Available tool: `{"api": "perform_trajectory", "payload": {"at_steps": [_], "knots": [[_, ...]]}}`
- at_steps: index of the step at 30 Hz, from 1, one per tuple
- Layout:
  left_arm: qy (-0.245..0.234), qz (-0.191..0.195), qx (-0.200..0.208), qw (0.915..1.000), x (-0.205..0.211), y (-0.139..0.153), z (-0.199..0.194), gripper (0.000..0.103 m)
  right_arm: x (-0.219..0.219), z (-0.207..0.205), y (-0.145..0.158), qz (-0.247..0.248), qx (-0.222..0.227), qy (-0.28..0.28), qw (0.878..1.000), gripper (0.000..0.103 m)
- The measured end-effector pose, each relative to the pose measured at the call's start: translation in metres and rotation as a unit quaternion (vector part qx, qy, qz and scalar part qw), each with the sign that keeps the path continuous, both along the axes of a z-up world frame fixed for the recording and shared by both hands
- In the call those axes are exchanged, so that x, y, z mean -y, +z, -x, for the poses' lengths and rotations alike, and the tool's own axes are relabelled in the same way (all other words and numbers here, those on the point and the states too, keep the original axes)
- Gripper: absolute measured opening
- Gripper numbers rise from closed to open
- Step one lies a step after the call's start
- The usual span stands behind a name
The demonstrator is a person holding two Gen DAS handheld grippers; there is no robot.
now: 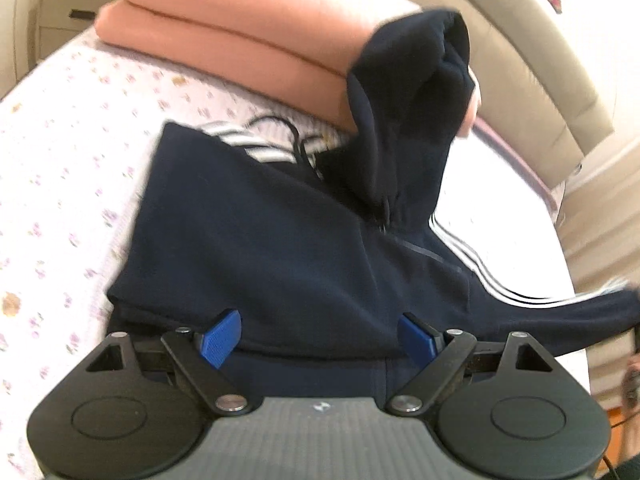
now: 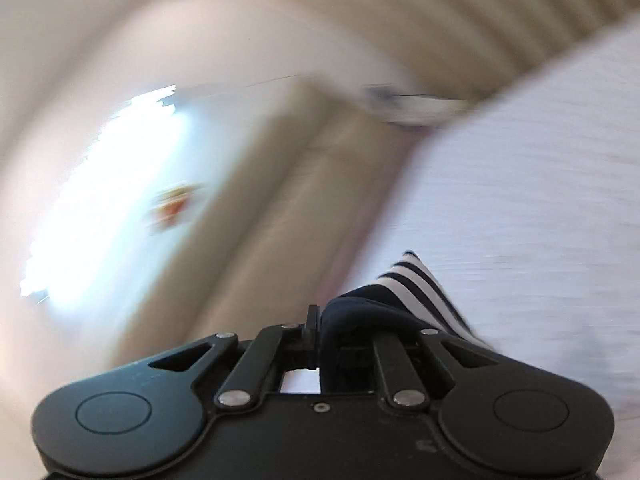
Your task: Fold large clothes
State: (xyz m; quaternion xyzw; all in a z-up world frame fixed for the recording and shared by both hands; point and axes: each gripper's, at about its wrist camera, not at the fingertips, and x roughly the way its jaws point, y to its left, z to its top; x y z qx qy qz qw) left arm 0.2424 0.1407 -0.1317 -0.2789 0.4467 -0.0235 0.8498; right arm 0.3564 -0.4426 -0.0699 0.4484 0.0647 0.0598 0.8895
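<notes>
A navy hoodie [image 1: 280,232] with white sleeve stripes lies on the bed, its hood [image 1: 412,92] propped up against the folded blanket. My left gripper [image 1: 320,334] is open, its blue fingertips [image 1: 222,336] spread over the hoodie's near hem, holding nothing. One sleeve [image 1: 560,312] stretches off to the right. In the blurred right wrist view my right gripper [image 2: 324,332] is shut on the striped navy sleeve [image 2: 416,292], which bunches over the jaws.
A folded peach blanket [image 1: 224,28] lies at the head of the bed. The floral bedsheet [image 1: 60,160] spreads left. A beige padded headboard [image 1: 532,52] curves behind. A nightstand [image 1: 68,12] stands at the far left. A white sheet [image 2: 540,200] fills the right wrist view's right side.
</notes>
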Motion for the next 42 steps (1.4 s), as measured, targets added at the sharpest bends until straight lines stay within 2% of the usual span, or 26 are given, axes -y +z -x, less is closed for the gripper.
{"api": "perform_trajectory", "payload": {"at_steps": [3,6,8,10,12,13,14,16,17,18,19,24,25,26,27,29,31,33,35,36,37,38,39,40,41,42], "knots": [[0.018,0.008,0.018,0.9997,-0.014,0.007,0.005,0.087,-0.093,0.0,0.025,0.045,0.044,0.13,0.99,0.008],[0.035,0.013,0.025,0.999,-0.028,0.008,0.011,0.087,-0.181,-0.002,-0.004,0.08,0.01,0.268,0.96,0.007],[0.049,0.015,0.024,0.9984,-0.038,0.006,0.016,0.087,-0.245,0.001,-0.054,0.144,-0.069,0.342,0.926,0.007],[0.055,0.017,0.02,0.9981,-0.046,0.003,0.022,0.087,-0.293,-0.002,-0.122,0.194,-0.172,0.398,0.88,0.008],[0.06,0.016,0.017,0.9979,-0.054,0.001,0.028,0.087,-0.32,-0.004,-0.175,0.22,-0.251,0.436,0.836,0.01],[0.061,0.013,0.015,0.9979,-0.058,0.0,0.031,0.087,-0.321,-0.001,-0.19,0.209,-0.248,0.439,0.838,0.009],[0.061,0.011,0.013,0.998,-0.06,-0.001,0.035,0.087,-0.318,0.003,-0.189,0.198,-0.229,0.432,0.85,0.01],[0.059,0.006,0.01,0.9982,-0.066,-0.003,0.039,0.087,-0.314,-0.018,-0.183,0.162,-0.223,0.447,0.851,0.041],[0.057,0.004,0.008,0.9983,-0.067,-0.005,0.04,0.087,-0.313,-0.027,-0.18,0.147,-0.216,0.45,0.854,0.072],[0.056,0.003,0.007,0.9984,-0.069,-0.006,0.041,0.087,-0.314,-0.034,-0.176,0.142,-0.205,0.448,0.859,0.093],[0.056,0.002,0.005,0.9984,-0.071,-0.008,0.042,0.087,-0.317,-0.041,-0.171,0.153,-0.194,0.441,0.863,0.094],[0.058,0.011,0.006,0.9983,-0.077,-0.013,0.043,0.087,-0.357,-0.073,-0.155,0.225,-0.17,0.434,0.856,0.09],[0.059,0.011,0.007,0.9982,-0.078,-0.013,0.044,0.087,-0.367,-0.071,-0.154,0.245,-0.163,0.427,0.855,0.083],[0.06,0.011,0.008,0.9981,-0.078,-0.013,0.044,0.087,-0.373,-0.068,-0.146,0.26,-0.141,0.426,0.855,0.03],[0.06,0.01,0.01,0.9981,-0.078,-0.013,0.045,0.087,-0.379,-0.061,-0.131,0.277,-0.121,0.407,0.862,0.008],[0.064,0.007,0.022,0.9977,-0.081,-0.01,0.049,0.087,-0.376,-0.037,-0.095,0.259,-0.048,0.384,0.885,0.008],[0.069,0.003,0.04,0.9968,-0.084,-0.006,0.052,0.087,-0.377,-0.006,-0.054,0.264,0.037,0.366,0.892,0.008],[0.077,-0.003,0.055,0.9955,-0.086,-0.002,0.053,0.087,-0.384,0.025,-0.024,0.289,0.116,0.347,0.885,0.008],[0.088,-0.007,0.075,0.9933,-0.088,0.003,0.054,0.087,-0.396,0.049,-0.014,0.322,0.157,0.324,0.876,0.008],[0.093,-0.008,0.083,0.9921,-0.089,0.004,0.055,0.087,-0.406,0.058,-0.016,0.343,0.167,0.324,0.866,0.01],[0.101,-0.007,0.092,0.9907,-0.09,0.006,0.057,0.087,-0.421,0.061,-0.023,0.38,0.159,0.336,0.847,0.011],[0.105,-0.006,0.095,0.9899,-0.091,0.006,0.057,0.088,-0.439,0.057,-0.036,0.417,0.123,0.369,0.822,0.039],[0.107,-0.005,0.096,0.9896,-0.092,0.007,0.058,0.088,-0.455,0.05,-0.054,0.443,0.066,0.411,0.794,0.084],[0.106,-0.006,0.093,0.99,-0.093,0.006,0.058,0.088,-0.465,0.043,-0.071,0.447,0.025,0.441,0.778,0.092],[0.106,-0.007,0.089,0.9904,-0.094,0.005,0.058,0.088,-0.463,0.042,-0.084,0.437,-0.003,0.462,0.772,0.087],[0.104,-0.008,0.088,0.9907,-0.095,0.004,0.058,0.088,-0.457,0.042,-0.093,0.421,-0.025,0.471,0.774,0.086]]}}
